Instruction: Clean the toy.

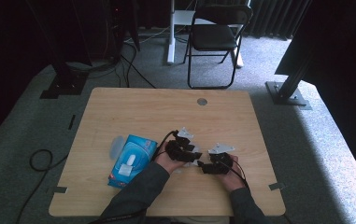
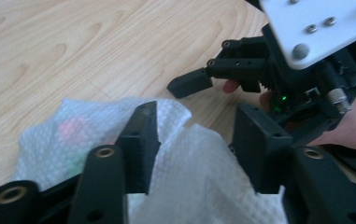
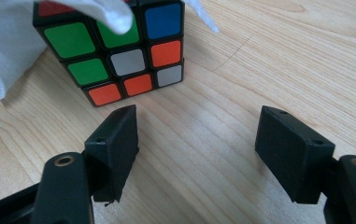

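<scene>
Wiping the puzzle cube (image 3: 115, 49) looks underway: it sits on the table (image 1: 133, 107) under a white tissue (image 2: 199, 172) lying loose between the half-open left gripper (image 2: 194, 140). Right gripper (image 3: 199, 144) waits wide and empty beside the cube; regripping the tissue likely comes next.

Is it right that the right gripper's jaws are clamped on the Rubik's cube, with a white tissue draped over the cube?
Not quite. In the right gripper view the right gripper stands open with bare table between its jaws; the Rubik's cube sits ahead of them, untouched. The white tissue does drape over the cube.
</scene>
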The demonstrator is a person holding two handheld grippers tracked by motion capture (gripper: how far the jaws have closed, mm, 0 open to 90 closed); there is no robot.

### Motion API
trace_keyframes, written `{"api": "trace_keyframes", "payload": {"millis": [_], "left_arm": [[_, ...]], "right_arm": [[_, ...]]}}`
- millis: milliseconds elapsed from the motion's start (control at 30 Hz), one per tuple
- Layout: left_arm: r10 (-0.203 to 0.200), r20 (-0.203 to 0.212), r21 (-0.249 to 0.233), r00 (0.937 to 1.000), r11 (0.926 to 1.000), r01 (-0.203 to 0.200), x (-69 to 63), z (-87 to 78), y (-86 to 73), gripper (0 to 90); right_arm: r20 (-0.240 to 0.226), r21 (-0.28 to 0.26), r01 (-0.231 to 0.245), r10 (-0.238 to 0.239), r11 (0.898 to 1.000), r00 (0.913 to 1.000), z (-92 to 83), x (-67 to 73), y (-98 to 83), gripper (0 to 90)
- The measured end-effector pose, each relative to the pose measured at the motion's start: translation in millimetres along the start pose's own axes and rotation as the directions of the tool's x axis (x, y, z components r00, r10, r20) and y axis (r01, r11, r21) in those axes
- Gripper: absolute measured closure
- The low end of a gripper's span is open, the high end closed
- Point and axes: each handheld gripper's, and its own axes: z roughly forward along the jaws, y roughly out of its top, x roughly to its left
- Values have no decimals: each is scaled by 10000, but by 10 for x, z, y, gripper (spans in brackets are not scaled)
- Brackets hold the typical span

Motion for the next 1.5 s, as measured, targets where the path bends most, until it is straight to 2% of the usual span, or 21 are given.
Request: {"api": "trace_keyframes", "payload": {"millis": [100, 233, 367, 467, 633, 667, 767, 833, 867, 933, 1033, 1067, 1100, 1167, 1233, 1500], "left_arm": [[-61, -100, -191, 9999, 9998, 59, 1, -31, 17, 449], [-110, -306, -173, 9995, 9998, 105, 22, -55, 27, 432], [-278, -771, -304, 9966, 9992, 255, 63, -98, 3, 432], [-374, -1453, -236, 9887, 9991, 343, 105, -143, -55, 431], [-643, -2470, -209, 9669, 9979, 611, 190, -186, -213, 408], [-670, -2597, -158, 9634, 9977, 652, 208, -181, -241, 398], [-729, -2705, -40, 9600, 9972, 746, 246, -154, -297, 391], [-729, -2692, -6, 9603, 9971, 756, 250, -146, -305, 398], [-679, -2567, 9, 9641, 9975, 705, 247, -135, -308, 398], [-576, -2530, 123, 9658, 9980, 628, 241, -130, -298, 399], [-681, -2428, 165, 9677, 9971, 743, 244, -120, -293, 389], [-897, -2108, 133, 9734, 9954, 946, 259, -122, -298, 389], [-954, -1943, 225, 9763, 9946, 1017, 266, -126, -297, 494], [-915, -2007, 415, 9754, 9939, 1018, 254, -122, -294, 606], [-779, -2054, 549, 9756, 9943, 910, 242, -121, -294, 648], [-925, -1929, 630, 9769, 9923, 1064, 293, -169, -304, 812]], "right_arm": [[1, 12, 7, -7, 10000, 10000, -1, 0, 0, 295], [2, -12, -3, 3, 10000, 10000, 1, 1, -1, 295], [-2, 2, 4, -4, 10000, 10000, 0, 0, 0, 295], [-7, -8, 7, -7, 10000, 10000, 0, 0, -1, 295], [-6, -10, 8, -8, 10000, 10000, 1, 0, -1, 294], [-6, -18, 0, 0, 10000, 10000, 2, 2, 0, 292], [-9, -4, 12, -12, 10000, 10000, 5, 4, 2, 285], [-8, 5, 21, -21, 10000, 10000, 6, 5, 2, 282], [-9, 12, 14, -14, 10000, 10000, 6, 6, 2, 280], [-12, 12, 16, -16, 10000, 10000, 7, 6, 3, 280], [-9, 11, 20, -20, 10000, 10000, 7, 6, 3, 280], [-8, 11, 24, -24, 10000, 10000, 7, 5, 3, 280], [-7, 11, 19, -19, 10000, 10000, 7, 5, 3, 280], [-9, 14, 12, -12, 10000, 10000, 7, 6, 3, 280], [-12, 13, 9, -9, 10000, 10000, 7, 6, 3, 280], [-11, 14, 7, -7, 10000, 10000, 7, 6, 3, 280]]}}
